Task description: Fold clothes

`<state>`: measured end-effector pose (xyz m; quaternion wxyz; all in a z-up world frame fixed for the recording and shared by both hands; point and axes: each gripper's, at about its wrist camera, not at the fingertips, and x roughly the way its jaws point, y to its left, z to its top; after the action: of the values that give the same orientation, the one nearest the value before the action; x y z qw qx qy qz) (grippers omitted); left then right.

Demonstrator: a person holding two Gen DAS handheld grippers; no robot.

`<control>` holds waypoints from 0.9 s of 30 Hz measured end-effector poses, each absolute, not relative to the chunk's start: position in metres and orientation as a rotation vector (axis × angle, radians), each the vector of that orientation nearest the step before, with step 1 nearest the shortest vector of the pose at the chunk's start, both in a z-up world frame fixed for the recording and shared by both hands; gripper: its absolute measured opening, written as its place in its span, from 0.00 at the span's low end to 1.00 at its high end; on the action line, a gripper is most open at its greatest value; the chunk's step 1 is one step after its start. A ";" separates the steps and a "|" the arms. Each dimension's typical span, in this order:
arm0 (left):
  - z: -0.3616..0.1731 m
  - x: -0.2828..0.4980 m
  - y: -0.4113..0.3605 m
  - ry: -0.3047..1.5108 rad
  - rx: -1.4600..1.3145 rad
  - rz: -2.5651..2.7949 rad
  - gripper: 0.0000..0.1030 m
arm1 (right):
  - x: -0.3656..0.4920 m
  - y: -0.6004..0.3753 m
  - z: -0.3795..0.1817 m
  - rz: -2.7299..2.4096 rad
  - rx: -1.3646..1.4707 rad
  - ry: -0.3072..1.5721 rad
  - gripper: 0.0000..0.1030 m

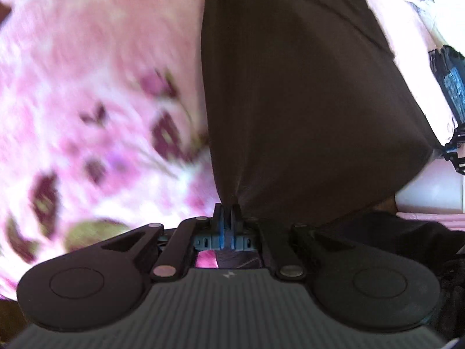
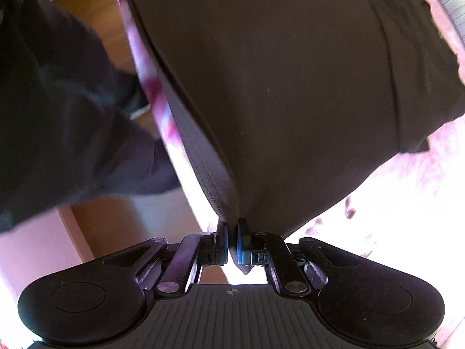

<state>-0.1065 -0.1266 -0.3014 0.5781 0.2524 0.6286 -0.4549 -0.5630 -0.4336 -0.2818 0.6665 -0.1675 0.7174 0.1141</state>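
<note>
The left tongs [image 1: 227, 212] are clamped on a pinch of the dark brown knit garment [image 1: 305, 101], and the right tongs [image 2: 232, 228] are clamped on another part of it, right where a stitched hem [image 2: 203, 163] runs into the grip. From each pair of tongs the cloth spreads straight ahead and widens, so the garment is held by two points and stretched out in front of both, over the pink floral bedspread [image 1: 87, 101].

The relation that matters is the span between the two grips. In the left view the other tool shows as a black and blue frame [image 1: 450, 93] at the far right, past the cloth's right edge, so the held edge seems to run sideways from one pair of tongs to the other, with the body of the garment reaching forward from that line. Neither hand is nearer; both already have it. Any fold would likely turn on carrying that held edge forward over the rest.

Much is unclear. The bedspread is smeared by motion blur, the far end of the garment is cut off at the top of both views, and whether the cloth lies on the bed or hangs above it cannot be told. Nor can I tell what garment it is, or how many layers it already has. Left of the right tongs, a dark blurred shape [image 2: 58, 116] may be the person's clothing.
</note>
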 end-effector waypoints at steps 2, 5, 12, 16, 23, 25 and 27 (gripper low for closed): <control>-0.317 -0.120 -0.128 1.517 0.601 -1.054 0.03 | -0.568 -0.430 -0.297 0.256 -0.430 1.633 0.04; -0.320 -0.124 -0.126 1.541 0.692 -1.008 0.07 | -0.572 -0.428 -0.314 0.253 -0.451 1.688 0.13; -0.264 -0.116 -0.168 1.165 1.000 -1.059 0.21 | -0.574 -0.470 -0.305 -0.021 -0.178 1.709 0.49; -0.253 -0.150 -0.266 0.843 1.101 -1.267 0.32 | -0.549 -0.509 -0.291 -0.217 -0.013 1.565 0.52; -0.287 -0.265 -0.428 0.387 1.229 -1.641 0.40 | -0.532 -0.568 -0.278 -0.418 0.143 1.363 0.52; -0.300 -0.299 -0.468 0.269 1.260 -1.727 0.41 | -0.534 -0.581 -0.277 -0.447 0.181 1.341 0.52; -0.314 -0.328 -0.499 0.196 1.316 -1.774 0.41 | -0.541 -0.593 -0.279 -0.472 0.207 1.327 0.52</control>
<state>-0.3276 -0.4987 -0.3145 0.4460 0.5311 0.0792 -0.7160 -0.5410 -0.5930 -0.2787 0.7572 0.0949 0.6089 -0.2164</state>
